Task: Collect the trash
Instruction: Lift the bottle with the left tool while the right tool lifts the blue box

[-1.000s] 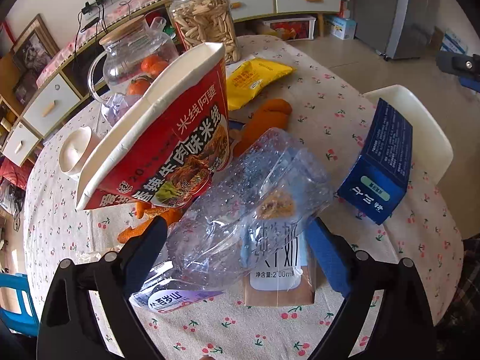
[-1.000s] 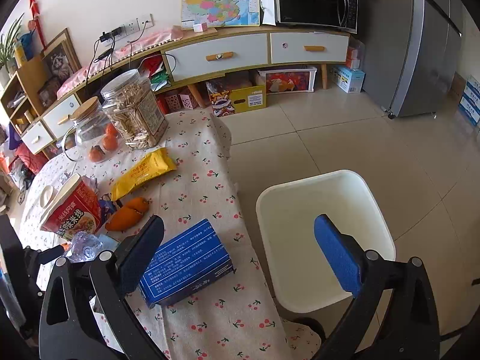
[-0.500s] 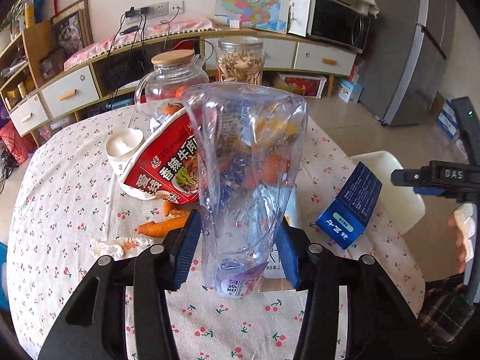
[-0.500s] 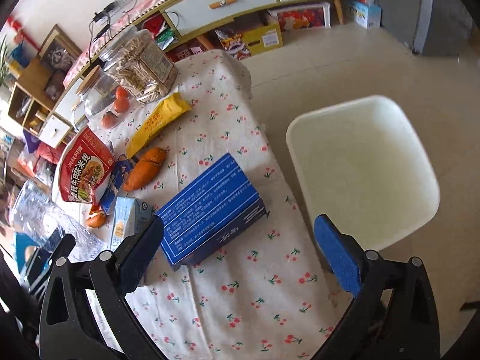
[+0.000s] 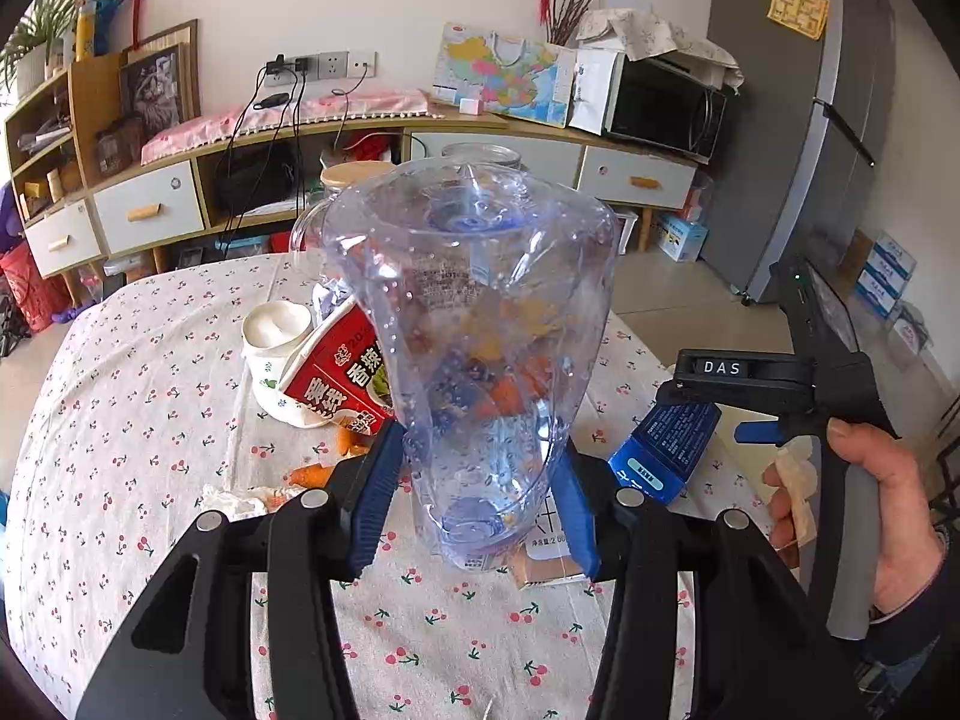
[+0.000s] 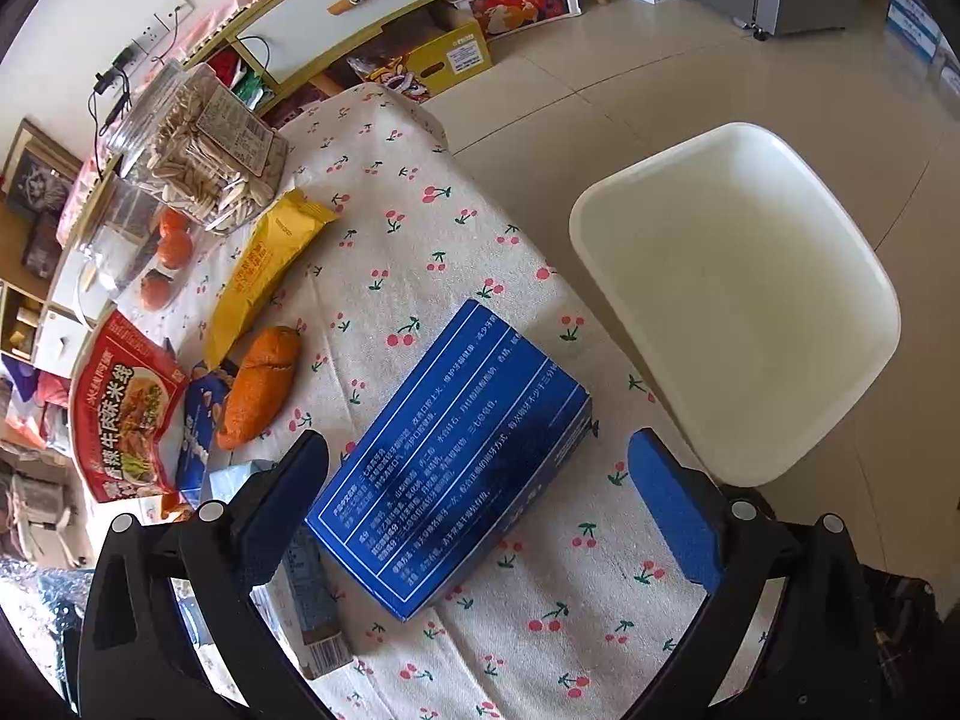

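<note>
My left gripper (image 5: 477,504) is shut on a clear crushed plastic bottle (image 5: 474,324) and holds it upright above the table. My right gripper (image 6: 480,504) is open, its fingers on either side of a blue box (image 6: 450,450) lying on the tablecloth; whether it touches the box I cannot tell. The blue box also shows in the left wrist view (image 5: 666,450), below the right gripper's body. A white bin (image 6: 738,294) stands on the floor right of the table. A red noodle bowl (image 6: 123,414), a yellow snack bag (image 6: 264,264) and a small milk carton (image 6: 306,594) lie on the table.
A jar of sticks (image 6: 204,156) and a glass jug with oranges (image 6: 132,252) stand at the table's far side. A white cup (image 5: 273,336), carrot pieces (image 5: 312,471) and crumpled tissue (image 5: 234,498) lie left of the bottle. An orange plush carrot (image 6: 261,384) lies mid-table.
My left gripper closed on the bottle and lifted it from lying to upright above the table. My right gripper swung from over the bin down toward the blue box.
</note>
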Demonstrator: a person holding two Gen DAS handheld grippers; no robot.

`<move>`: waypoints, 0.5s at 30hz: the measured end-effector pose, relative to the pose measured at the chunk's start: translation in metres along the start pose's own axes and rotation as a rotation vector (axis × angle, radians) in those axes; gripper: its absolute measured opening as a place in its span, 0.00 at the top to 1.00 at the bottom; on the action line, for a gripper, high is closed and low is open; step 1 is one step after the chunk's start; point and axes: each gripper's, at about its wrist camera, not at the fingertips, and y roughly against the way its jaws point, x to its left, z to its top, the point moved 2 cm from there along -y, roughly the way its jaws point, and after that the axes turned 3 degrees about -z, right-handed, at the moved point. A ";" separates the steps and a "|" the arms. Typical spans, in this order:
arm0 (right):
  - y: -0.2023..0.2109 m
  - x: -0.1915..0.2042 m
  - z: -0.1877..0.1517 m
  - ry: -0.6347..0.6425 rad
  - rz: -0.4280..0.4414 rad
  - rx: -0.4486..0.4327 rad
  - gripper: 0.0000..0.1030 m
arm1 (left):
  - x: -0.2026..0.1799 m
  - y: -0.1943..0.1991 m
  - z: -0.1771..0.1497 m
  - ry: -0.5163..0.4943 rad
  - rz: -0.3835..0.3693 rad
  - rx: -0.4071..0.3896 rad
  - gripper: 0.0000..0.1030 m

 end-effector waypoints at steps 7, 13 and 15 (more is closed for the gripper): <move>-0.026 0.020 -0.014 0.029 0.036 0.085 0.34 | 0.014 0.003 -0.004 0.031 0.025 0.006 0.53; -0.013 0.033 -0.017 0.098 0.097 0.035 0.48 | 0.032 -0.001 -0.006 0.100 0.059 0.026 0.53; -0.003 0.040 -0.019 0.145 0.124 -0.004 0.48 | 0.035 -0.002 -0.007 0.114 0.068 0.025 0.53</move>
